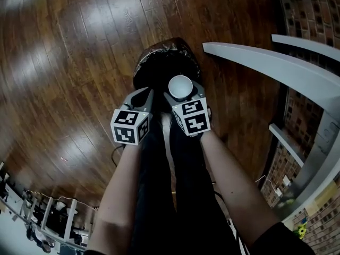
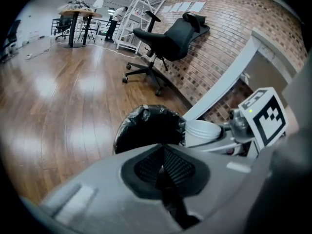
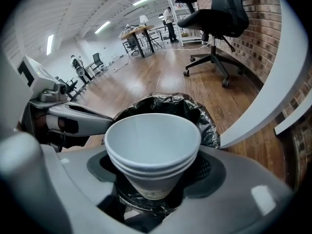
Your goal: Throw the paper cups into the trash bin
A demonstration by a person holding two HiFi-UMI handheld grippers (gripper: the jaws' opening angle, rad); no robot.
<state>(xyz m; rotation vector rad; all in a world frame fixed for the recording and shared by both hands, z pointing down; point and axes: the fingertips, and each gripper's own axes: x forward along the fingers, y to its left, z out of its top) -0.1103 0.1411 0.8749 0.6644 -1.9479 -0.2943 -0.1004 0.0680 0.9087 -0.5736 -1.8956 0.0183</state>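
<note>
Here the right gripper [image 3: 154, 177] clamps stacked cups [image 3: 152, 140] above the bin [image 3: 207, 123], whose mouth they mostly hide; the left gripper [image 2: 163, 173], jaws together, holds nothing, covering the bin's near rim.

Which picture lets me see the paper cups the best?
The right gripper view: the paper cups fill its middle, nested, rims and sides clear. The head view shows them only as a white circle; the left gripper view shows just part, at the right.
</note>
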